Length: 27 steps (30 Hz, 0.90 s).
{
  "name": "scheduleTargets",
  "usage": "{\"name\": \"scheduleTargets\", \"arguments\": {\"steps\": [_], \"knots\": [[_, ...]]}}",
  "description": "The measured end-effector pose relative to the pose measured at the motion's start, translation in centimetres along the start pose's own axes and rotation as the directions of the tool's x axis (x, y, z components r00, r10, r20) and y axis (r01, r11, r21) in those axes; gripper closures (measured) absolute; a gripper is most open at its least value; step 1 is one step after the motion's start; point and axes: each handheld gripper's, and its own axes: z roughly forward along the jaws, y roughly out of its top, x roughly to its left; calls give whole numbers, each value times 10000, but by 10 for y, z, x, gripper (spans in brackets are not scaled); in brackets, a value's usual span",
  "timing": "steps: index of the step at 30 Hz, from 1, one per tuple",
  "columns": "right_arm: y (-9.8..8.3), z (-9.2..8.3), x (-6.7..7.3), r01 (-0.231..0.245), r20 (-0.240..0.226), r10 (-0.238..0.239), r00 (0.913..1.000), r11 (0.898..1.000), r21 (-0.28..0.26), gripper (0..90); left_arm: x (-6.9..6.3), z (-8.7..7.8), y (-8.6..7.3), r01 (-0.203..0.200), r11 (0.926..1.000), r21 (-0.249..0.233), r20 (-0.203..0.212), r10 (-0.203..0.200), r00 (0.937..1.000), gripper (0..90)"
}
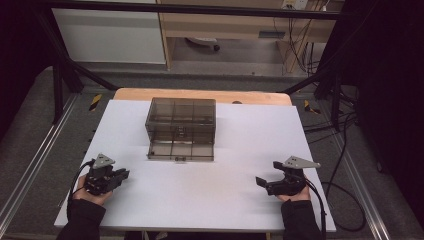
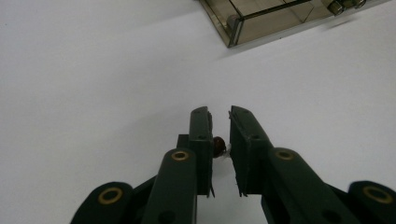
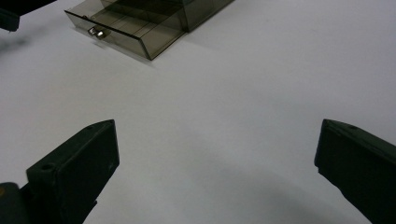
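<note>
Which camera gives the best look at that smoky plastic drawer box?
The high view: the whole drawer box sits mid-table, its bottom drawer pulled out toward the person. The left gripper view catches just a corner of the open drawer. The right gripper view shows the open drawer's front and its knob.
</note>
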Motion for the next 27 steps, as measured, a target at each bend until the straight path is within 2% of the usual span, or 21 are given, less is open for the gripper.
{"name": "scheduleTargets", "arguments": {"steps": [12, 13, 27], "knots": [[0, 0, 0, -26, 13, 26, 10000, 10000, 14, 4, -5, 4, 10, -156, 9999, -6, 58, 156, 9999, 788], [0, 0, 0, -22, 6, 22, 10000, 10000, 37, 4, -5, 4, 11, -265, 9996, -3, 37, 265, 9996, 787], [-1, 1, 0, 8, 6, -8, 10000, 10000, 57, 4, -10, 7, 23, -326, 9994, -120, 110, 327, 9994, 788]]}}
